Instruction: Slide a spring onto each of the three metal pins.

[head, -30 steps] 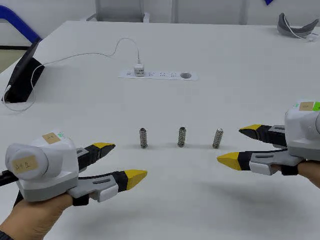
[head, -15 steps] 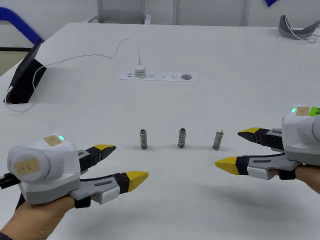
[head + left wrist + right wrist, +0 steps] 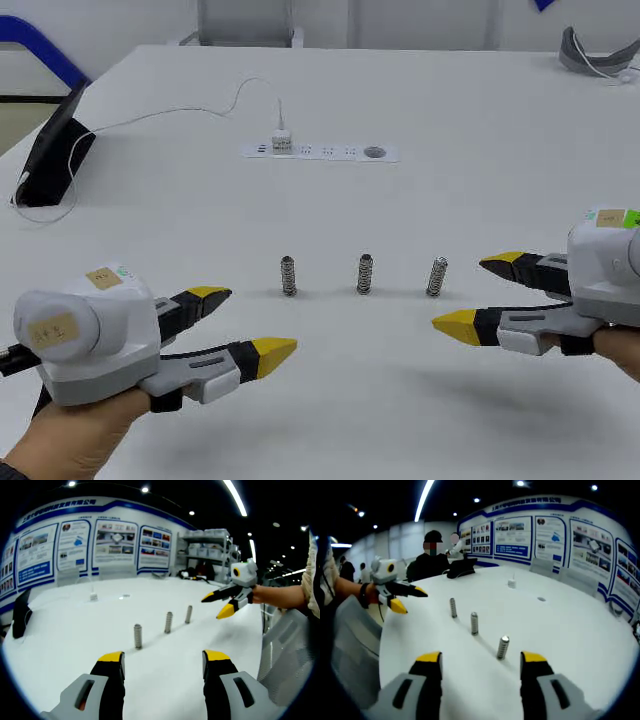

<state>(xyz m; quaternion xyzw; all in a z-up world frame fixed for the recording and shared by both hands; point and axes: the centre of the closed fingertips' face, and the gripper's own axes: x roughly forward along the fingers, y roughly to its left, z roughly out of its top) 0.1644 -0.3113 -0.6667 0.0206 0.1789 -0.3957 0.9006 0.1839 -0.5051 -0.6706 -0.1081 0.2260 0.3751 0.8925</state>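
Three upright metal pins stand in a row on the white table, each with a spring around it: left (image 3: 288,276), middle (image 3: 364,273), right (image 3: 437,276). The same row appears in the left gripper view (image 3: 137,635) (image 3: 168,622) (image 3: 188,614) and in the right gripper view (image 3: 503,647) (image 3: 474,623) (image 3: 453,607). My left gripper (image 3: 238,322) is open with nothing in it, low and left of the row. My right gripper (image 3: 478,296) is open with nothing in it, just right of the right pin.
A white power strip (image 3: 320,151) with a plugged charger and cable lies behind the pins. A dark tablet (image 3: 50,150) leans at the far left edge. A grey headset (image 3: 596,52) rests far right. People sit beyond the table (image 3: 432,557).
Both grippers stay open and almost still; the right one has dropped slightly. The springs and pins have not moved.
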